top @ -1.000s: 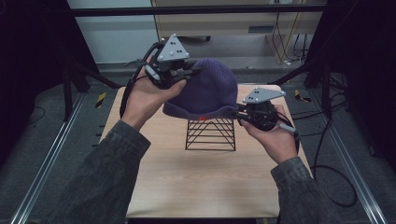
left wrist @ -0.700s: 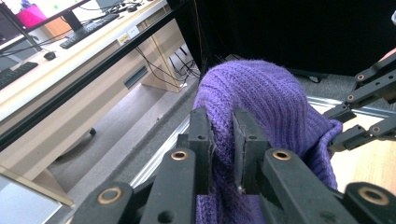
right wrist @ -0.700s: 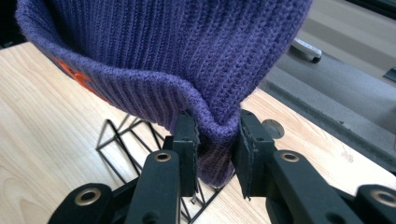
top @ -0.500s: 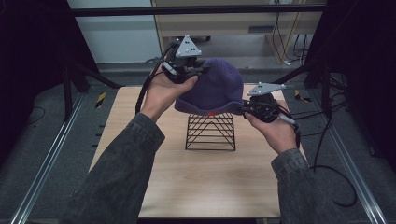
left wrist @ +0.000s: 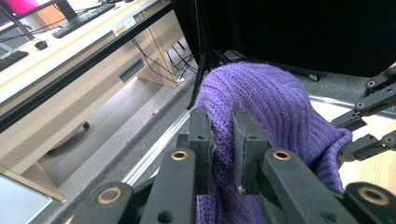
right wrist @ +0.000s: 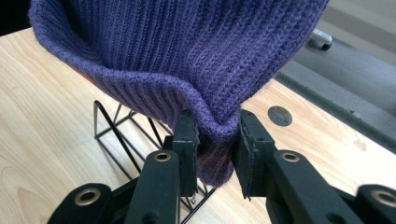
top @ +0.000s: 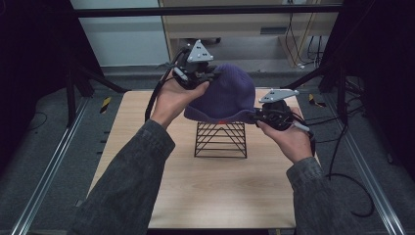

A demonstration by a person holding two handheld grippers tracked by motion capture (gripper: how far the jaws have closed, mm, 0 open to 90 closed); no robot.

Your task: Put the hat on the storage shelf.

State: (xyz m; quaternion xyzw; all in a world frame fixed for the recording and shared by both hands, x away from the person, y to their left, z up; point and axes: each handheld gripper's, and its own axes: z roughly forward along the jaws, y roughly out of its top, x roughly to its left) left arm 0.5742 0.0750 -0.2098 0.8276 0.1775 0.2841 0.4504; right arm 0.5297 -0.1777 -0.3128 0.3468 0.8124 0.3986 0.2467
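A purple knit beanie (top: 226, 98) hangs in the air above a black wire stand (top: 220, 139) on the wooden tabletop (top: 205, 186), crown tilted up and away from the person, open rim facing down and toward them. The left gripper (left wrist: 223, 140) pinches its far left side; the right gripper (right wrist: 215, 140) clamps the folded rim at the right, fingers (right wrist: 187, 140) narrow on the knit. Bare tabletop lies open on the stand's near side and to its left.

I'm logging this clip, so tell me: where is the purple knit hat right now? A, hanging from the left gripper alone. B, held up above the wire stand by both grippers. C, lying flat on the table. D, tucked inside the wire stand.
B: the left gripper and the right gripper each pinch the purple hat, which hangs above the black wire stand.
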